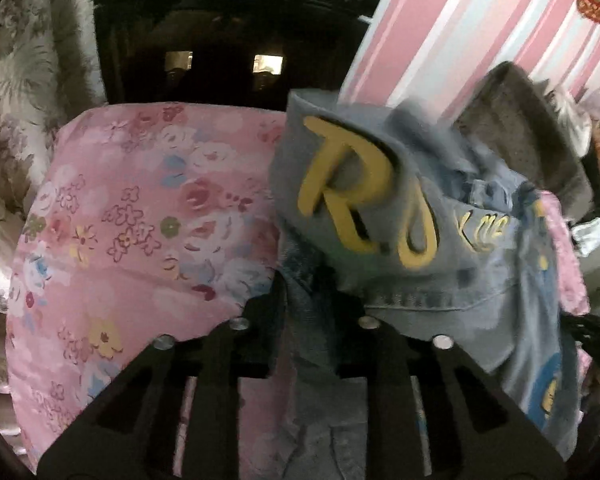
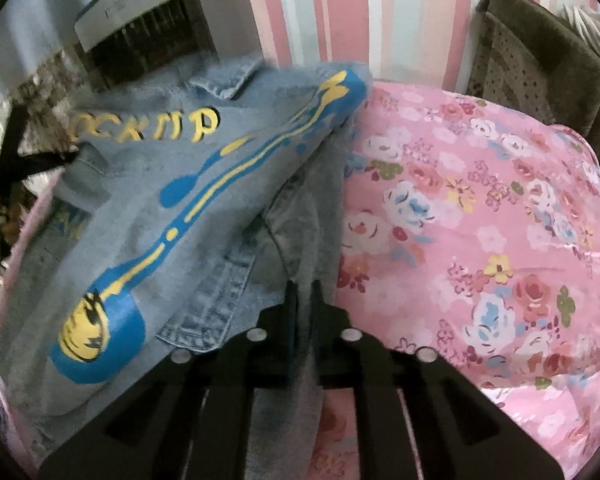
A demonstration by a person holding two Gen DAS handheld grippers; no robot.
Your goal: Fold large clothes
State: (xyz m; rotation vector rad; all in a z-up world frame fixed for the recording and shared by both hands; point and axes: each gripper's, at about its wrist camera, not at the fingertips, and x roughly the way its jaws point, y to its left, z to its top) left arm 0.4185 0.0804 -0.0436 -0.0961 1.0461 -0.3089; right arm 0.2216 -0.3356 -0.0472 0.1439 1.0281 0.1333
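Work surface: bed covered by a pink floral quilt [image 1: 132, 208], satiny sheen, printed roses and small blossoms in red, white, blue, yellow. Behind it, wall [image 2: 340, 12] with vertical pink, white and pale blue stripes. Floral curtain [image 1: 24, 80] in beige tones at the left of the left wrist view; dark cabinet [image 1: 228, 32] beyond the far edge of the quilt. Brown patterned cushion [image 2: 540, 60] against the wall near the far right corner of the bed. Grey-white appliance [image 2: 132, 8] with dark grille at upper left in the right wrist view. Task item: denim jacket [image 2: 148, 208], light blue, faded, stitched seams and hem visible, bunched and partly raised off the quilt along its left side in the right wrist view. Large raised yellow letters across one panel; blue and yellow drip-style paint along one sleeve, ending in a yellow face. Edges blurred. Left gripper [image 1: 306, 292]: black fingers closed tight on a fold of the denim. Right gripper [image 2: 304, 300]: fingers pinched together over a grey-blue strip of the same jacket, near the line where denim meets quilt.
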